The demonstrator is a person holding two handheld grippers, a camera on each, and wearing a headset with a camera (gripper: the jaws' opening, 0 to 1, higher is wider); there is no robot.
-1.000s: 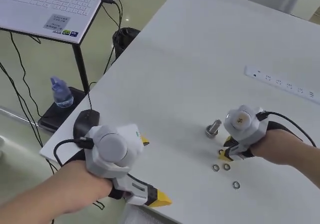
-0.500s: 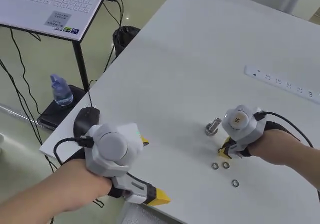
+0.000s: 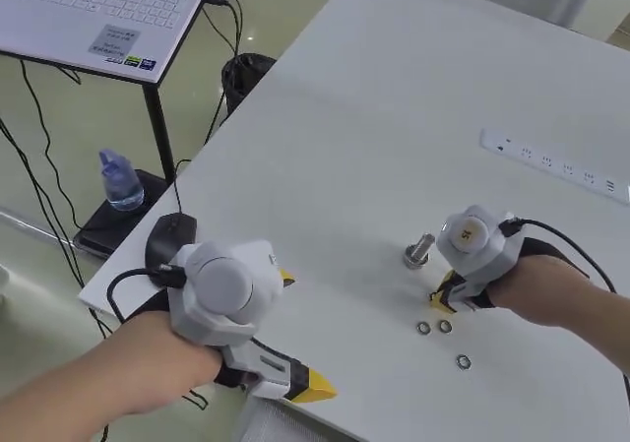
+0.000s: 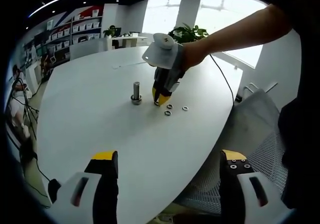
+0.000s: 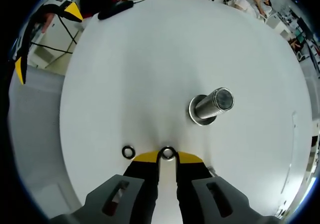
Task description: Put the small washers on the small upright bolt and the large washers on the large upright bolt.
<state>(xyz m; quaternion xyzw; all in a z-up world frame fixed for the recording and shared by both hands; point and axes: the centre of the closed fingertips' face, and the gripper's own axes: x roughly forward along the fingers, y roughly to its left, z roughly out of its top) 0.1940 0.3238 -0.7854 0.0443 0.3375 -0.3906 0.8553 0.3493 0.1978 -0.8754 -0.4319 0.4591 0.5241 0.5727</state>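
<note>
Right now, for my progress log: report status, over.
Left claw open, at table edge. Right claw shut on washer beside upright bolt. Three loose washers nearby; nothing blocking bolt.

Washers (image 4: pixel 169 106): we counted four.
Bolt (image 3: pixel 418 251): we saw one.
Tools: we held two, the left tool (image 4: pixel 169 156) and the right tool (image 5: pixel 168 158).

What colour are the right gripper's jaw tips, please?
Yellow, clearest in the right gripper view, where the right gripper pinches a small silver washer.
</note>
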